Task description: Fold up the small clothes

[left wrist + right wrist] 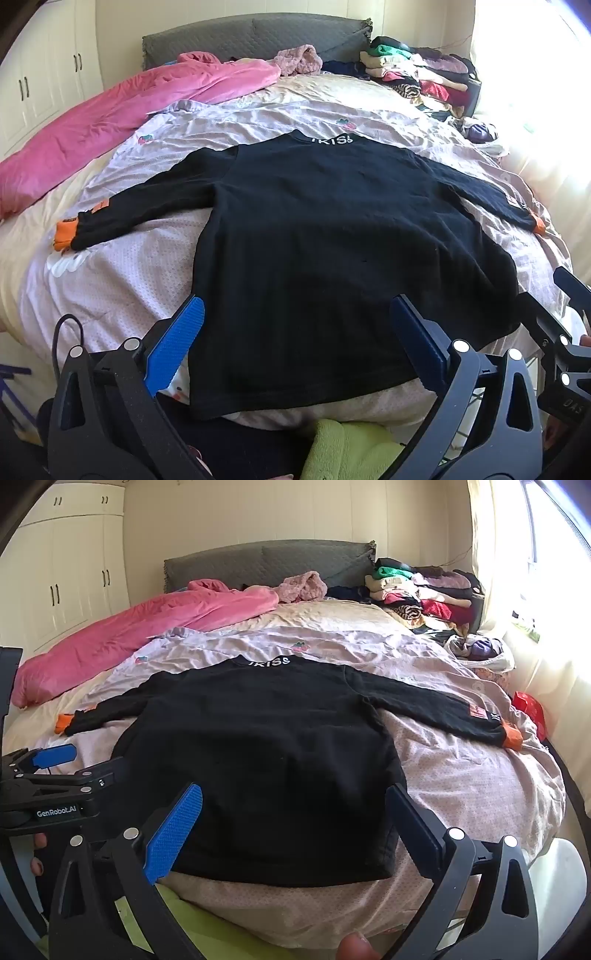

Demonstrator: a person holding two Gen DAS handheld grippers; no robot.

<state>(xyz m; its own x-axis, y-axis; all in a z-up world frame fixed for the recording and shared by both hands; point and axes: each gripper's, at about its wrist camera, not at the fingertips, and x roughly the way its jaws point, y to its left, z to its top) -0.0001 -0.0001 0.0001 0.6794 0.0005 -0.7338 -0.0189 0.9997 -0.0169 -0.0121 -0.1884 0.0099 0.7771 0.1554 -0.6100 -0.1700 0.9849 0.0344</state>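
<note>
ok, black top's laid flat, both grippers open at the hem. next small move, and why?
Probably take the left gripper to the left sleeve's orange cuff and fold that sleeve in over the body. The black top lies flat on the bed with both sleeves spread wide, and neither the left nor the right gripper holds anything. Sleeves go in before the hem comes up.

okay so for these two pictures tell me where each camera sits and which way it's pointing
Left wrist: on the left gripper at the foot of the bed, facing the headboard over the black sweater; its open blue fingers show, and the right gripper at the right edge.
Right wrist: on the right gripper, facing the same way; its open fingers show, and the left gripper at the left edge.
Shared: sweater, pink blanket, clothes pile.
</note>
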